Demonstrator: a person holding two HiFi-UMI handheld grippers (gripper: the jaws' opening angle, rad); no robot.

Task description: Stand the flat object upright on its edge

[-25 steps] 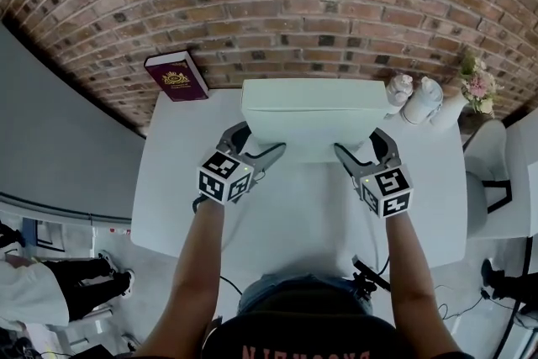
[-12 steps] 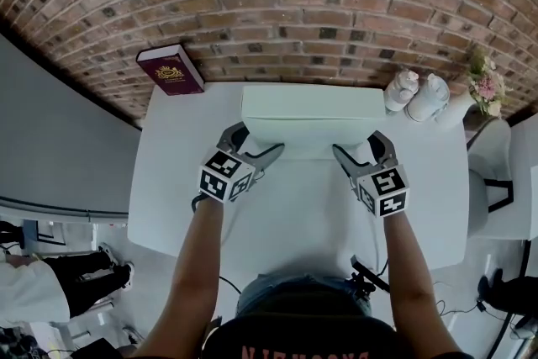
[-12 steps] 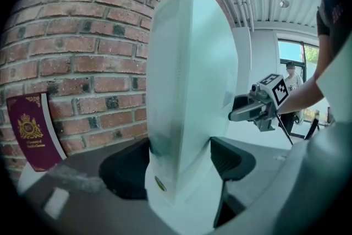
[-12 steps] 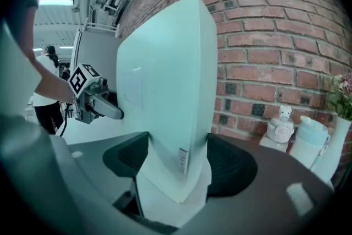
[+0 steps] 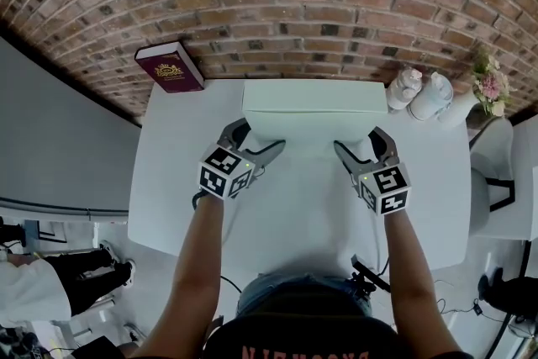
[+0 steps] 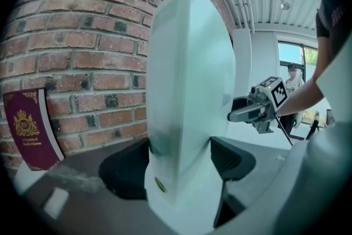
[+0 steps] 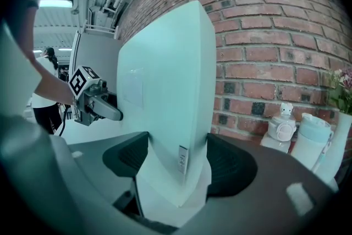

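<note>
Fingers of the left gripper (image 5: 256, 140) and right gripper (image 5: 360, 140) clamp the single white box (image 5: 313, 107), upright near the table's (image 5: 168, 206) far edge, in the head view. Left gripper view: both pads (image 6: 129, 173) squeeze one short end; it looks stiff, light and smooth, best held low at both ends. Right gripper view: jaws likewise grip the other end.

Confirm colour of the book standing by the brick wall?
The book has a maroon cover with a gold crest. It shows best in the left gripper view.
</note>
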